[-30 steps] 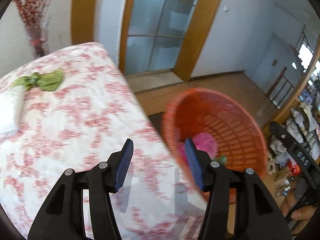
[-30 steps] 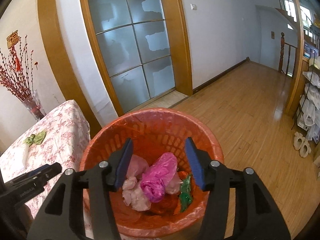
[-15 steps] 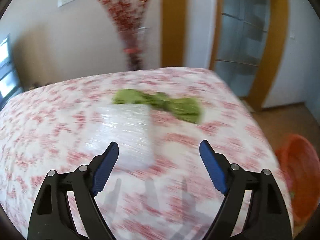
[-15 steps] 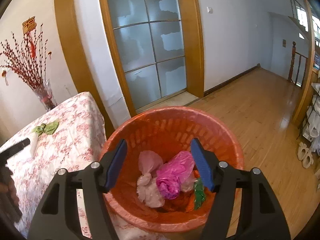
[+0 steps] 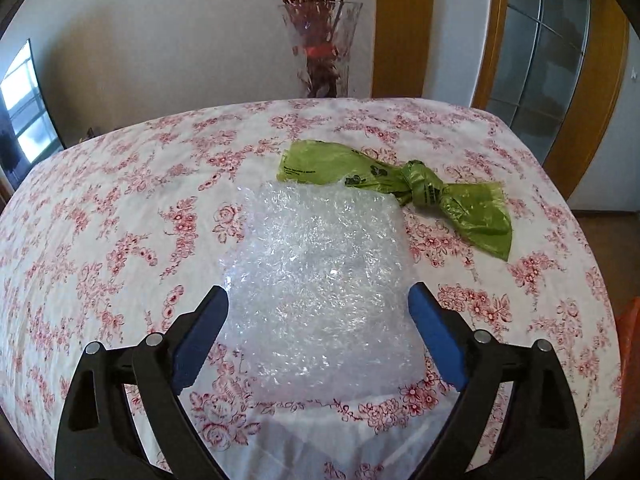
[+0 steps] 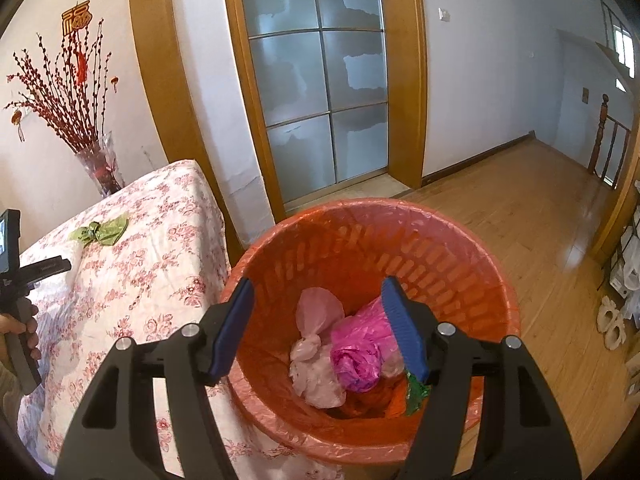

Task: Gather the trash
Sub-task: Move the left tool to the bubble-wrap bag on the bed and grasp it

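My left claw [image 5: 318,304], jaws just spread wide, straddles a clear bubble-wrap pouch [image 5: 320,276] lying on the surface [image 5: 100,208] draped in a white cloth printed with red flowers; the blue pads stand either side of the pouch, and I cannot tell whether they touch it. Just beyond, at the pouch's far right corner, lies a knotted green plastic bag [image 5: 400,184]. A glass vase of red branches [image 5: 320,40] stands at the far edge. My right claw [image 6: 318,320], jaws apart and empty, hangs over a round orange plastic basket [image 6: 460,260] to the right of the surface, where pink, pale and green bags [image 6: 352,348] already lie inside.
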`<state>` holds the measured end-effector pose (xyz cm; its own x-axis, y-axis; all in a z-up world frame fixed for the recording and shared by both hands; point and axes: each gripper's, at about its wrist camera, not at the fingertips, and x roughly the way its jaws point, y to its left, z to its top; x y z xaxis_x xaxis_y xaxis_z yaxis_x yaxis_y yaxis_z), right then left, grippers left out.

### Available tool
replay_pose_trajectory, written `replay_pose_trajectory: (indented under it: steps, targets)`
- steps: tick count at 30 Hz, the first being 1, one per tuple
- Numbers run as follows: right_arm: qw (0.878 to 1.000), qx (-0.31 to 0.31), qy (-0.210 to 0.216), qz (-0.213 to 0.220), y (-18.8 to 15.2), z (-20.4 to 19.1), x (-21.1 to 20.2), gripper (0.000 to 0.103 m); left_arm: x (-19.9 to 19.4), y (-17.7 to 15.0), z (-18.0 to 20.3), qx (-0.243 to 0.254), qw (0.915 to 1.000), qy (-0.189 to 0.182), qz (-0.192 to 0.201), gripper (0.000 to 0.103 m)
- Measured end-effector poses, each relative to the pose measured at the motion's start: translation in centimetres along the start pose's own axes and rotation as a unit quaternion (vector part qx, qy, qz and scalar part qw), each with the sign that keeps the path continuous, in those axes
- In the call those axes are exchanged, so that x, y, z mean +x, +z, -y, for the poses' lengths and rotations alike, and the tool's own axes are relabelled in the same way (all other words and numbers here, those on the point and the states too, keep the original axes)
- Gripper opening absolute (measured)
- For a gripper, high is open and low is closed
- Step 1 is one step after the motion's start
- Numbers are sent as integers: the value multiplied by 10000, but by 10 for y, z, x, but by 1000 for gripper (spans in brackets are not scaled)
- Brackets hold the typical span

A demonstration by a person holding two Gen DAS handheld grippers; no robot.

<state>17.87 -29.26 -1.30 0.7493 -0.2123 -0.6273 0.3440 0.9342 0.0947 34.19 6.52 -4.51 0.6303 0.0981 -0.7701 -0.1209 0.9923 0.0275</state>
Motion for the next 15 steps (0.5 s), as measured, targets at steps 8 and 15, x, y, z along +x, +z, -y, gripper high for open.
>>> replay_pose_trajectory:
  steps: [8, 15]
  targets:
    - [9999, -73, 69, -46, 0, -8, 2, 65, 7, 1, -2, -103, 9997, -178, -146, 89]
    - [9997, -174, 176, -22, 2, -18, -2, 65, -2, -2, 9, 186, 9990, -402, 29, 40]
